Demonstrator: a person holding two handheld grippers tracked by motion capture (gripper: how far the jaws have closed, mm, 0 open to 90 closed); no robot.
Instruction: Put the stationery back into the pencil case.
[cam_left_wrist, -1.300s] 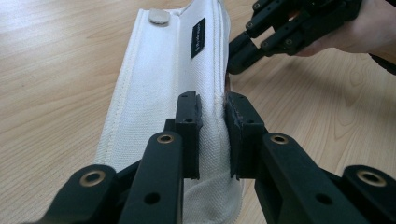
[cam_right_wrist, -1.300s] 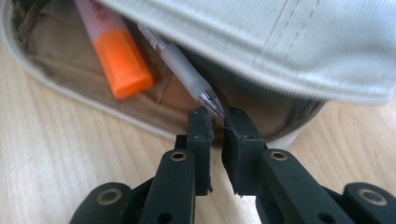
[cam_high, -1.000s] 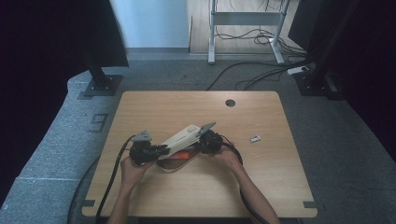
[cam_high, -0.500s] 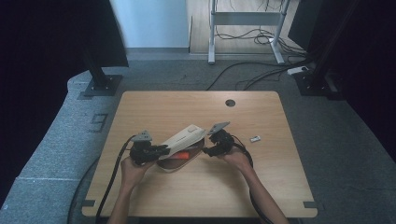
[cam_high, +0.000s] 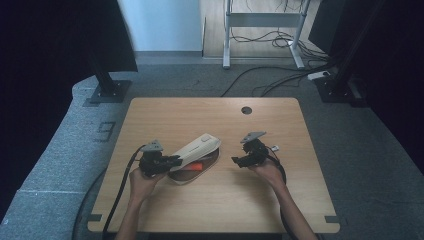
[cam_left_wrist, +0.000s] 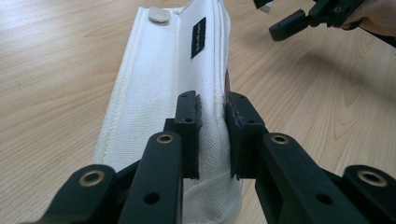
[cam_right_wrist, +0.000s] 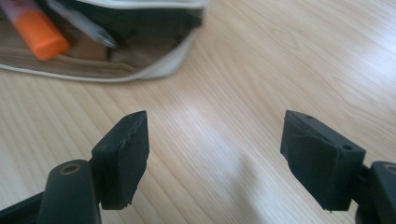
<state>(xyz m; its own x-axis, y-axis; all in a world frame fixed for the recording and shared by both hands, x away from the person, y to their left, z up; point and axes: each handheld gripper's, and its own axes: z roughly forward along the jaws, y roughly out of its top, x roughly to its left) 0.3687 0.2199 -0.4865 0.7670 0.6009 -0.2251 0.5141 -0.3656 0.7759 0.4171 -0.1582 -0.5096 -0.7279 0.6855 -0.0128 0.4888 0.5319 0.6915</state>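
Left tool pinches the soft white pencil case flap; right tool, jaws just spread and empty, beside it; fabric limp, grip the edge seam

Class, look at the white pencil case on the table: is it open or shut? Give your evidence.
Open. The left gripper pinches the pencil case flap upward, and an orange marker shows inside.
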